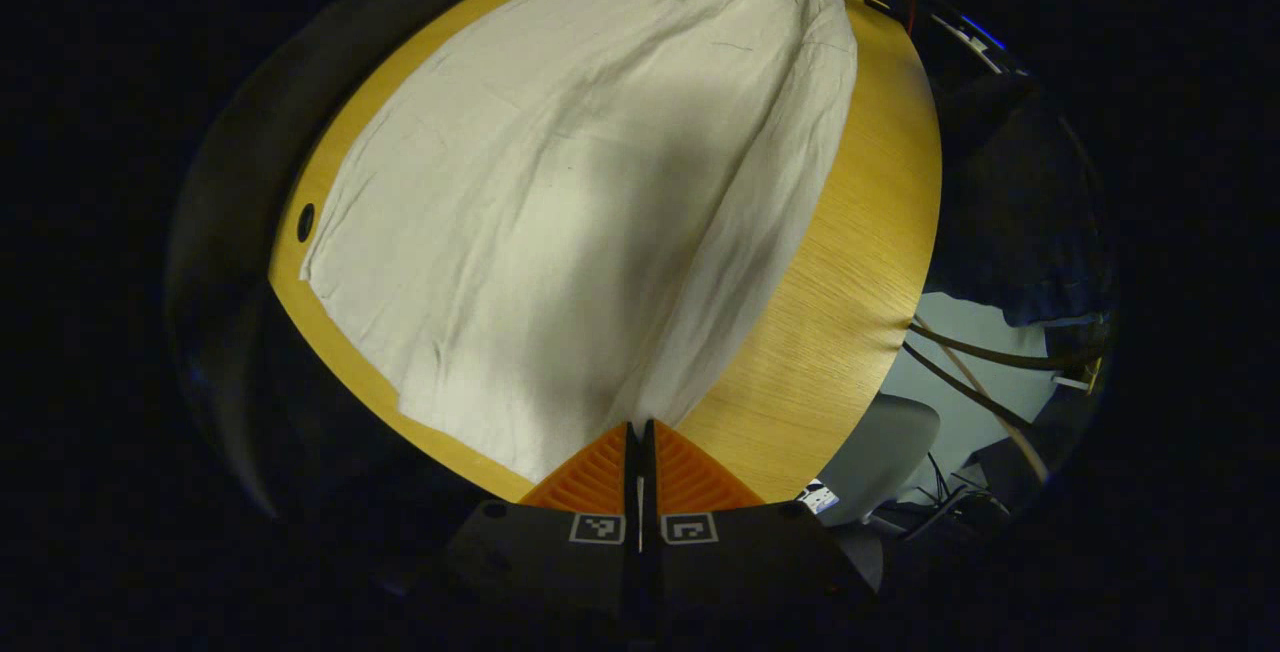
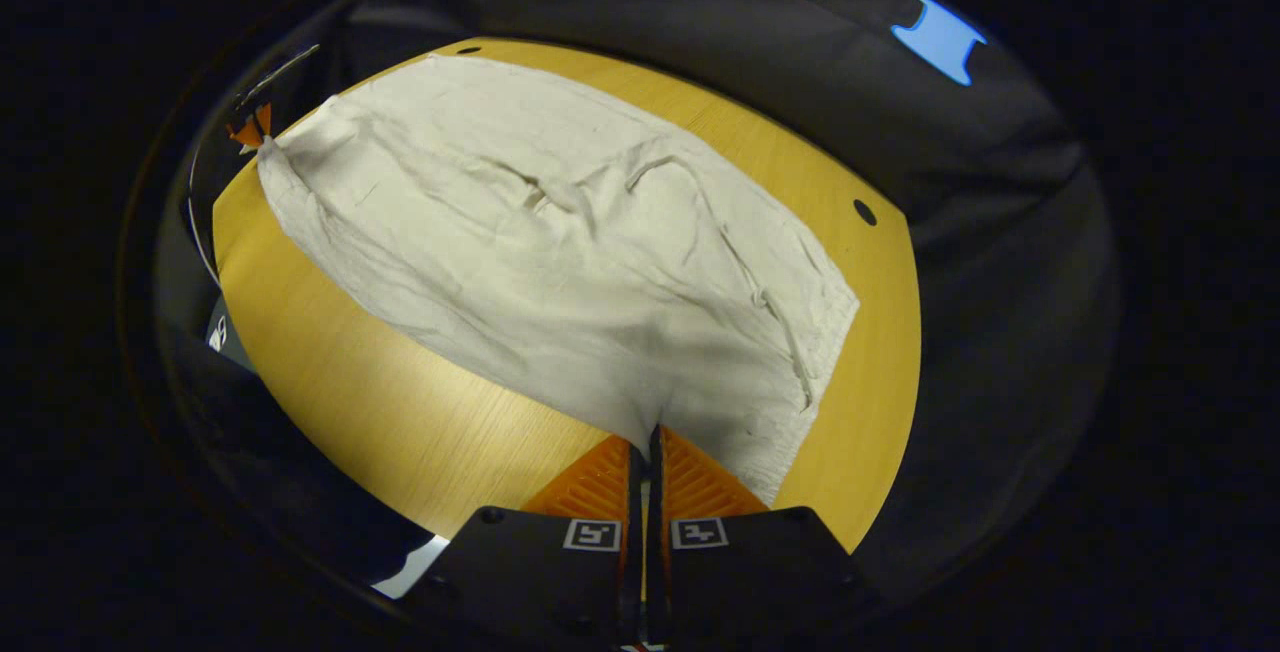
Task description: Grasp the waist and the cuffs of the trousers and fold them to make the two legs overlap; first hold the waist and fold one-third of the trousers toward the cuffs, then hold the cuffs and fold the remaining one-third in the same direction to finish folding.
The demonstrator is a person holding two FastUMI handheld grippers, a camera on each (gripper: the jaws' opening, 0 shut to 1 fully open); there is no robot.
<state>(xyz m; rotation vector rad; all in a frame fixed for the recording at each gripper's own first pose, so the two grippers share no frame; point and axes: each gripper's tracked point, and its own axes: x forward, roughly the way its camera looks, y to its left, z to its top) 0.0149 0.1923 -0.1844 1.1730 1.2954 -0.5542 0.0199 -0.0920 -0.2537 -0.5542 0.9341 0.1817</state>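
The trousers (image 1: 580, 212) are light, soft and limp on the desk (image 1: 830, 312); both jaws are clamped on fabric edges, the right near the waist corner

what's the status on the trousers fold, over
Left gripper and right gripper both shut on trousers edge. Trousers spread across wooden table, near edge lifted. Nothing in the way.

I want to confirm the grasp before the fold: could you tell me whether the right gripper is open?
No, the right gripper has its fingers pressed together on the edge of the trousers.
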